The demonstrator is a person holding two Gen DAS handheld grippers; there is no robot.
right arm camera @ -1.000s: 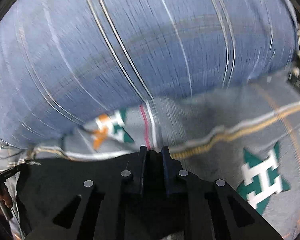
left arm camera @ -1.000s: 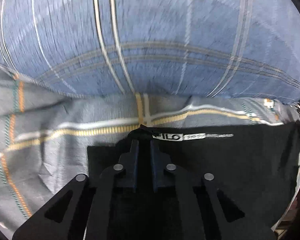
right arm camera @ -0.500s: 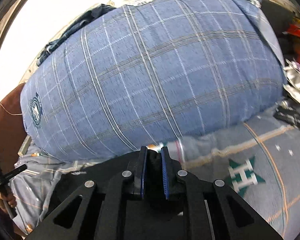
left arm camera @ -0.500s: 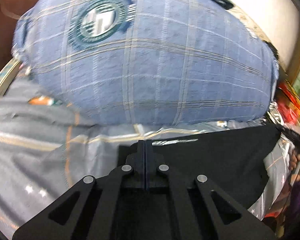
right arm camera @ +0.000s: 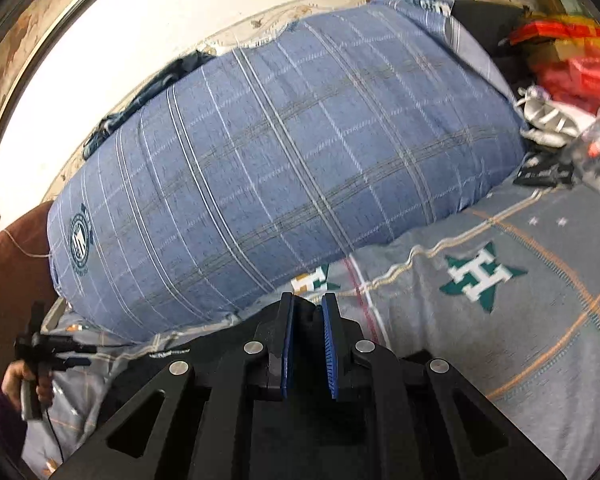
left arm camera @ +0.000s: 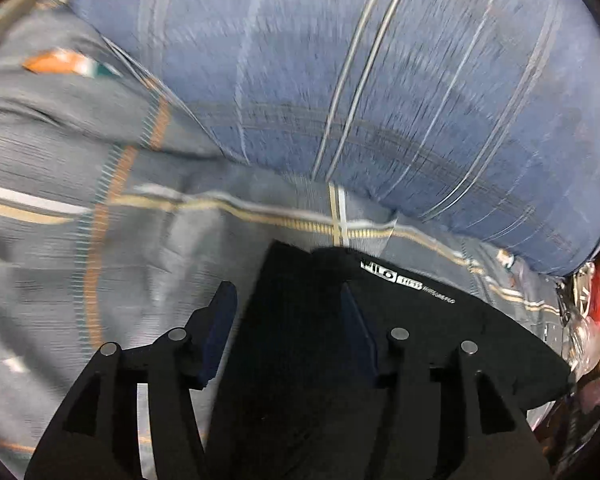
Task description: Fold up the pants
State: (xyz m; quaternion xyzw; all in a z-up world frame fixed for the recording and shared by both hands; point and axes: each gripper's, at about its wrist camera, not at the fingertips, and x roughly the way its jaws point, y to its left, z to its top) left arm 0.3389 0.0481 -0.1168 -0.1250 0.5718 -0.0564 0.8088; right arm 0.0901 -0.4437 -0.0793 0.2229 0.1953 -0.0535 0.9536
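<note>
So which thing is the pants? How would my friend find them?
Find the big blue checked pillow lying on the grey bedsheet. Right in front of it, on that sheet, lie the pants. They are the only plain black cloth there, with small white letters along the top edge.
</note>
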